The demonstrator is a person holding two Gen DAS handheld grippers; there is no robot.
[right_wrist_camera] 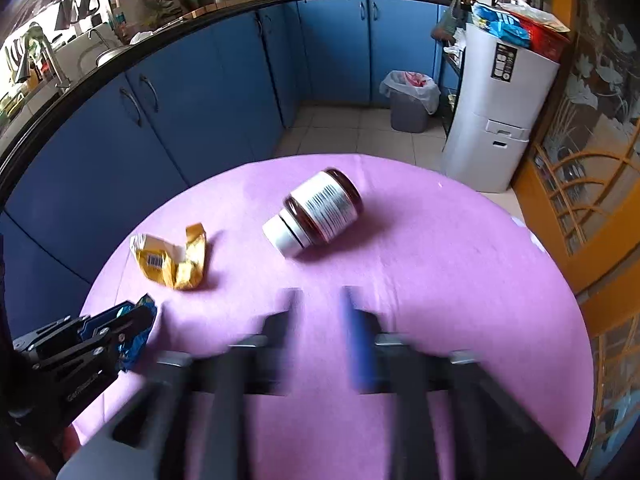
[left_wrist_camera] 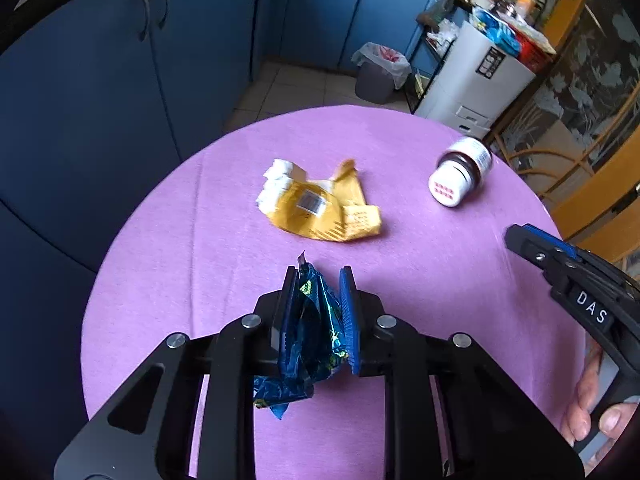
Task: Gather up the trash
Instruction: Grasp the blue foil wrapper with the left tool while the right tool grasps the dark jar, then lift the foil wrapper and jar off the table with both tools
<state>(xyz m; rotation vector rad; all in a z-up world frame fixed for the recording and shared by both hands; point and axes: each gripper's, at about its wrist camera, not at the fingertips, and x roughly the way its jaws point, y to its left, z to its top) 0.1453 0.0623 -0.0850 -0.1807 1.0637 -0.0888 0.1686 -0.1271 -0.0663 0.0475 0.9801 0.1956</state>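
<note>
On the round table with its purple cloth (left_wrist_camera: pixel 168 248) my left gripper (left_wrist_camera: pixel 319 274) is shut on a crumpled blue foil wrapper (left_wrist_camera: pixel 316 332), which hangs out below the pads. From the right wrist view the same gripper (right_wrist_camera: pixel 138 314) shows at the left with the blue foil wrapper (right_wrist_camera: pixel 138 340) in it. A torn yellow wrapper (left_wrist_camera: pixel 320 204) (right_wrist_camera: pixel 172 260) lies beyond it. A dark jar with a white lid (left_wrist_camera: pixel 460 172) (right_wrist_camera: pixel 316 212) lies on its side further right. My right gripper (right_wrist_camera: pixel 320 294) is open and blurred, nothing between its fingers, short of the jar.
A grey bin with a white liner (left_wrist_camera: pixel 380 72) (right_wrist_camera: pixel 410 100) stands on the tiled floor past the table. Blue cabinets (right_wrist_camera: pixel 200 92) run along the left and back. A white appliance (right_wrist_camera: pixel 492 120) and a wooden screen (right_wrist_camera: pixel 580 168) stand to the right.
</note>
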